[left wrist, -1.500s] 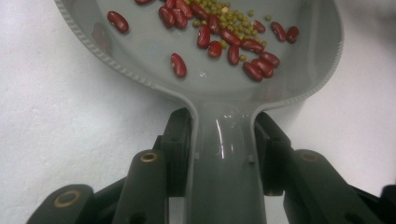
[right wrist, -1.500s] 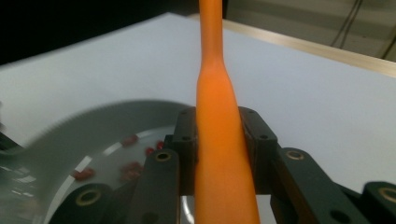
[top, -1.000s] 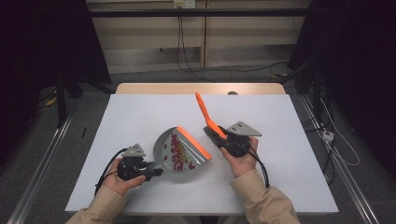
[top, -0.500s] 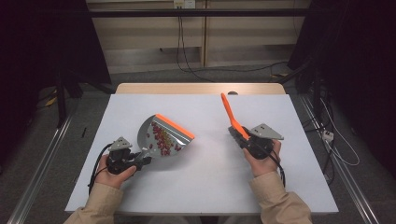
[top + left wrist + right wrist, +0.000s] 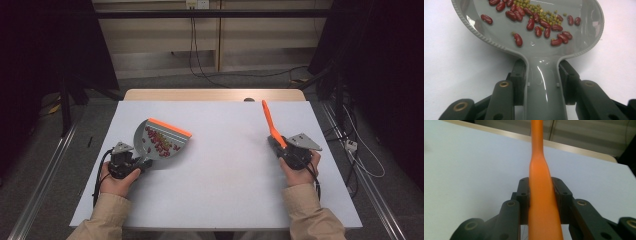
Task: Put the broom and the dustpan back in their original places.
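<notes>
A grey dustpan (image 5: 160, 141) with an orange lip is held at the table's left, lifted and tilted. My left gripper (image 5: 134, 161) is shut on its handle (image 5: 546, 85). Several red kidney beans (image 5: 540, 25) and small green beans (image 5: 530, 7) lie in the pan. On the right, my right gripper (image 5: 281, 147) is shut on an orange brush handle (image 5: 270, 122), which points up and away. In the right gripper view the orange handle (image 5: 541, 187) runs between both jaws.
The white table (image 5: 225, 170) has a wooden strip (image 5: 215, 95) along its far edge. Cables run on the floor behind and to the right. Metal rails flank the table on both sides.
Both hands have moved apart: the left gripper carried the dustpan with beans to the left, and the right gripper took the orange handle to the right.
</notes>
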A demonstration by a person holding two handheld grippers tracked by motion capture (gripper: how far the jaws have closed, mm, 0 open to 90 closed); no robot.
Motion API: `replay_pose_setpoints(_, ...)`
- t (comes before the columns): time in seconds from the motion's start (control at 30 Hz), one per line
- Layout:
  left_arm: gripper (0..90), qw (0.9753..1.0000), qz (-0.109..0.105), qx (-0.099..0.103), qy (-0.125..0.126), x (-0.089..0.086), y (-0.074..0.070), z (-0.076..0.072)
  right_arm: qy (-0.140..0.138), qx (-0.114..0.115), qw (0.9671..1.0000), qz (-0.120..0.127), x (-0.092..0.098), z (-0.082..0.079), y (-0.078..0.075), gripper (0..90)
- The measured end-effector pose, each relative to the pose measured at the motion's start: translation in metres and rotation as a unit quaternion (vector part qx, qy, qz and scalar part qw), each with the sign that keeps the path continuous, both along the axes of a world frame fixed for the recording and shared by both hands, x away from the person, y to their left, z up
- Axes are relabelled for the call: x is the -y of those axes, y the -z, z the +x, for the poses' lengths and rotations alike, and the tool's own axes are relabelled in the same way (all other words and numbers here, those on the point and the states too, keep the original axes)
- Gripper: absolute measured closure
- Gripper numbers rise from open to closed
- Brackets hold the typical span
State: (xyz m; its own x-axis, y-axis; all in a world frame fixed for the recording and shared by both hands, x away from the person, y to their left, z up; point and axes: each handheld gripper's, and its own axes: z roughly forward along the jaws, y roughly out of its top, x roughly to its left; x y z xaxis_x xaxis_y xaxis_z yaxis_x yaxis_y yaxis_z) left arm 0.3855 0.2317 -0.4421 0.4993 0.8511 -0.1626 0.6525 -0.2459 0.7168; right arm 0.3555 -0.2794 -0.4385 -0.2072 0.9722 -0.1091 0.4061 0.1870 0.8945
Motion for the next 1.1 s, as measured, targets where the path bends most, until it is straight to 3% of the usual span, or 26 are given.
replay_pose_setpoints(0.27,63.1,0.9996,0.008,-0.012,-0.024,-0.002,0.005,0.004,0.018,-0.001,0.9988,-0.046,0.004,0.001,0.004,70.7)
replay_pose_setpoints(0.4,62.7,0.9996,-0.003,-0.016,-0.024,0.0,0.006,0.003,0.006,-0.003,0.999,-0.044,-0.008,0.001,0.008,69.1)
replay_pose_setpoints(0.6,56.5,0.9997,-0.02,-0.006,-0.011,0.008,0.002,-0.005,-0.006,-0.019,0.9994,0.028,-0.021,0.001,0.013,62.3)
replay_pose_setpoints(0.67,54.9,0.9995,-0.031,-0.003,-0.004,0.012,0.003,-0.01,-0.02,-0.019,0.9974,0.067,-0.024,-0.001,0.015,61.3)
replay_pose_setpoints(0.73,53.0,0.9993,-0.034,-0.006,0.014,0.015,0.004,-0.015,-0.035,-0.013,0.9936,0.106,-0.027,-0.003,0.016,54.5)
replay_pose_setpoints(0.77,51.3,0.999,-0.04,-0.006,0.018,0.017,0.004,-0.017,-0.038,-0.013,0.9926,0.114,-0.028,-0.004,0.015,52.4)
replay_pose_setpoints(0.9,46.0,0.9975,-0.057,-0.005,0.041,0.023,0.002,-0.025,-0.045,0.0,0.9916,0.122,-0.027,-0.01,0.011,45.6)
replay_pose_setpoints(1.0,41.9,0.9966,-0.069,0.012,0.043,0.021,0.0,-0.03,-0.052,-0.001,0.9911,0.123,-0.024,-0.017,0.01,38.6)
replay_pose_setpoints(1.1,28.7,0.9962,-0.072,0.035,0.034,0.014,-0.004,-0.031,-0.065,0.004,0.9909,0.118,-0.021,-0.026,0.009,34.4)
